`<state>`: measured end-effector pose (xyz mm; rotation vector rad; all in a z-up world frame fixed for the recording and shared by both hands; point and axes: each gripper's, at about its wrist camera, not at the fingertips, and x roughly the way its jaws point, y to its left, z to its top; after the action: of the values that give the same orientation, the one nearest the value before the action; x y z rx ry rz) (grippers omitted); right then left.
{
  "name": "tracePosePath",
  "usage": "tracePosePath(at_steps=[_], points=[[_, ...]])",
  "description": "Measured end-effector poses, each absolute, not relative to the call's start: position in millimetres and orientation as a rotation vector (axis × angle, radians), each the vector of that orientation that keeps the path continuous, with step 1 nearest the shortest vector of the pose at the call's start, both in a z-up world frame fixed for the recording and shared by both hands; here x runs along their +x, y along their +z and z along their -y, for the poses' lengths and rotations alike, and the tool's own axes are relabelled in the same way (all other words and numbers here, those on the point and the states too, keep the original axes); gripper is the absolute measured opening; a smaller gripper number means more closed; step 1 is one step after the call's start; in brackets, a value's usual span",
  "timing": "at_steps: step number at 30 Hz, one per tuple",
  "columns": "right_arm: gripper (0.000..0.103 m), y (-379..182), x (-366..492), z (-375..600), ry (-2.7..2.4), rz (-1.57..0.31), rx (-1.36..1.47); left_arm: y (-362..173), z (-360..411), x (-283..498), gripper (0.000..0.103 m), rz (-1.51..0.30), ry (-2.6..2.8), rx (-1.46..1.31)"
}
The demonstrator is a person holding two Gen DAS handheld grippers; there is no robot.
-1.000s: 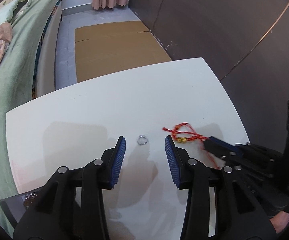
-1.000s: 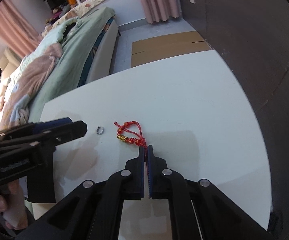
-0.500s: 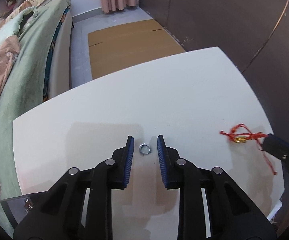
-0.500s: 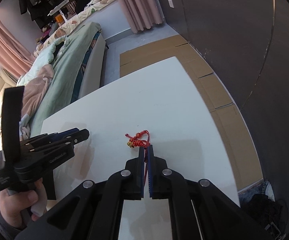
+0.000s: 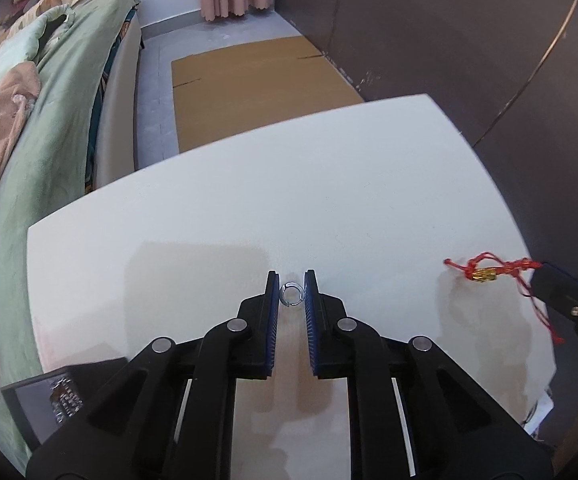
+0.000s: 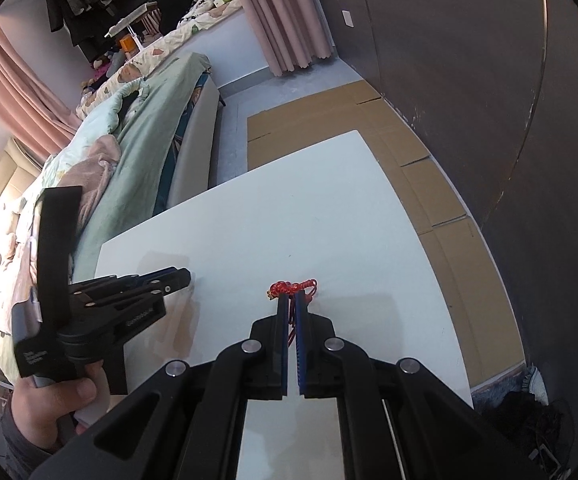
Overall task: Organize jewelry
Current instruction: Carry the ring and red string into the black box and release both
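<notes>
A small silver ring (image 5: 291, 294) lies on the white table (image 5: 289, 200). My left gripper (image 5: 291, 280) points down at it, jaws closing, and the blue pads (image 5: 274, 300) meet the ring's two sides. From the right wrist view the left gripper (image 6: 183, 277) shows side-on, held in a hand (image 6: 49, 400). A red cord bracelet (image 6: 291, 289) with a gold bead dangles from my right gripper (image 6: 292, 300), which is shut on its cord just above the table. In the left wrist view the bracelet (image 5: 489, 270) hangs off the right gripper (image 5: 545, 270) at the right edge.
A dark tray (image 5: 29, 396) holding a silvery piece (image 5: 63, 400) sits at the table's near-left corner. A bed with green bedding (image 5: 49, 140) runs along the left. Flat cardboard (image 5: 257, 88) lies on the floor beyond the table. A dark wall (image 5: 469, 40) stands on the right.
The left jaws narrowed from wide apart until they bracket the ring. The right gripper lifted the red bracelet off the table and carried it away to the right.
</notes>
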<state>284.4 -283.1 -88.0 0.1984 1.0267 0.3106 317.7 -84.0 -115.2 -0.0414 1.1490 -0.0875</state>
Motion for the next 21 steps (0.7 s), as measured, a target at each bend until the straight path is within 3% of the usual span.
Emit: tracePosePath(at_steps=[21], points=[[0.003, -31, 240, 233, 0.454, -0.879, 0.204, -25, 11, 236, 0.013, -1.006, -0.101, -0.169]])
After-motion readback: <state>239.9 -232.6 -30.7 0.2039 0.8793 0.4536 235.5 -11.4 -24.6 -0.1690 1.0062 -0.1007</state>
